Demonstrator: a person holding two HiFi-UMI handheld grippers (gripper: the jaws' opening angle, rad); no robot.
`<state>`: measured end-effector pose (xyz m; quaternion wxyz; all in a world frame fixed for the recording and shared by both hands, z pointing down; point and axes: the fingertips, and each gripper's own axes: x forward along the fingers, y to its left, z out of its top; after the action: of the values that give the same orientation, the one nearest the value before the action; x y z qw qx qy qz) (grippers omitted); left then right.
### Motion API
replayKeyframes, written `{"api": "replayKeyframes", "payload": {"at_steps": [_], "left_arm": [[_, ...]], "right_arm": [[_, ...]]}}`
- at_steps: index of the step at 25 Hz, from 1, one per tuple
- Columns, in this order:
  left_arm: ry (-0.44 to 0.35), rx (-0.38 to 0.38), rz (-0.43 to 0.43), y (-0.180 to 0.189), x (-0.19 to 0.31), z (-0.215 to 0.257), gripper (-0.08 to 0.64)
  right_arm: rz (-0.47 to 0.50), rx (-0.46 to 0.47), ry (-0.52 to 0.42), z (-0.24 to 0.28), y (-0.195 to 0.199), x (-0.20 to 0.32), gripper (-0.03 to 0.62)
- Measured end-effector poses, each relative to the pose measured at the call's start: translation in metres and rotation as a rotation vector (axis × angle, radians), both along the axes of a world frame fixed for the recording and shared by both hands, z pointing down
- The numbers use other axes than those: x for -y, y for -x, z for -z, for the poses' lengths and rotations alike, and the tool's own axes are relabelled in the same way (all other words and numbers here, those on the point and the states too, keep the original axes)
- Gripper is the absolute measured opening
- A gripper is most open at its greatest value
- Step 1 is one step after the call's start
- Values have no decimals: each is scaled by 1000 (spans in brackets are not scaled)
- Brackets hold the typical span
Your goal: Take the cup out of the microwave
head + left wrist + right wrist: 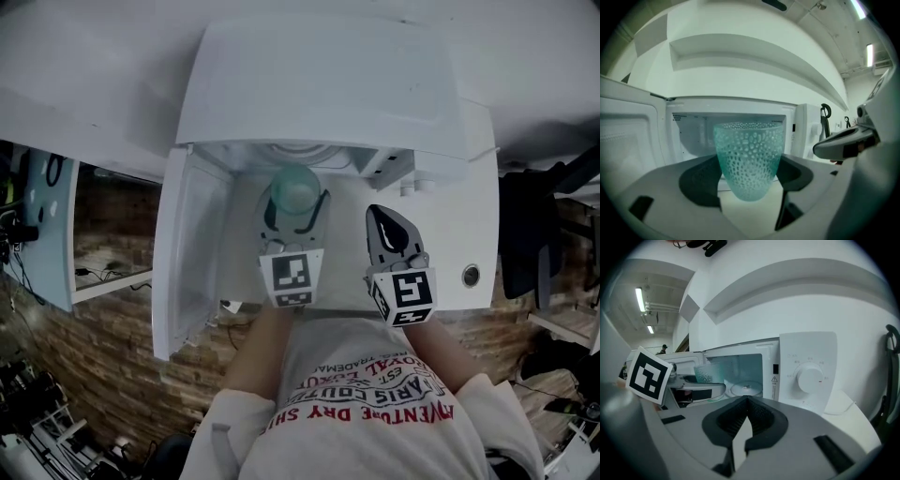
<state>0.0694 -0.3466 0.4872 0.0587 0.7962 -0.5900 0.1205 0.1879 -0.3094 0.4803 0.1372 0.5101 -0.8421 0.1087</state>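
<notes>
The cup [749, 154] is translucent teal, glass or plastic I cannot tell, and its wall is pebbled all over with small raised bumps. The left tongs [749, 182] and right tongs [746, 413] are matt grey plastic. Their pads [761, 418] are darker and finely ribbed. The marker cube [647, 375] carries a flat, matt black-and-white print. The microwave [806, 348] is smooth white with a soft sheen, its knob [809, 378] smooth white plastic, its turntable [746, 389] clear and glossy. The brick wall [122, 375] looks rough. The shirt [366, 403] is printed white cloth.
</notes>
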Motion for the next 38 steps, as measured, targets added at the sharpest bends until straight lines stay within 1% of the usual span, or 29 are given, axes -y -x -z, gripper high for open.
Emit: {"api": "replayKeyframes", "payload": {"at_steps": [4,8,14,20,22,25,30,38], "left_arm": [[-6,-27,43,3,-17,25,359],[-48,-54,43,1,-26,60,359],[-100,-86,18,-5,-32,108,359],[-132,-81,-24,-12,-33,131,359],[-137,-77,-30,-13,-34,134,359],[-144,-71,-37,-14,-32,137,359],[-120,-81,-54,-17,-30,131,359],[-97,-68,-65,-20,-30,123,359]], "right_arm": [[5,17,-46,19,0,-8,5],[8,36,-112,49,2,-11,5],[6,70,-217,98,-1,-10,5],[14,43,-353,138,-4,-9,5],[8,40,-381,147,-4,-8,5],[2,42,-387,150,-5,-5,5],[-9,69,-334,140,-10,1,5],[2,72,-301,132,-8,3,5]]}}
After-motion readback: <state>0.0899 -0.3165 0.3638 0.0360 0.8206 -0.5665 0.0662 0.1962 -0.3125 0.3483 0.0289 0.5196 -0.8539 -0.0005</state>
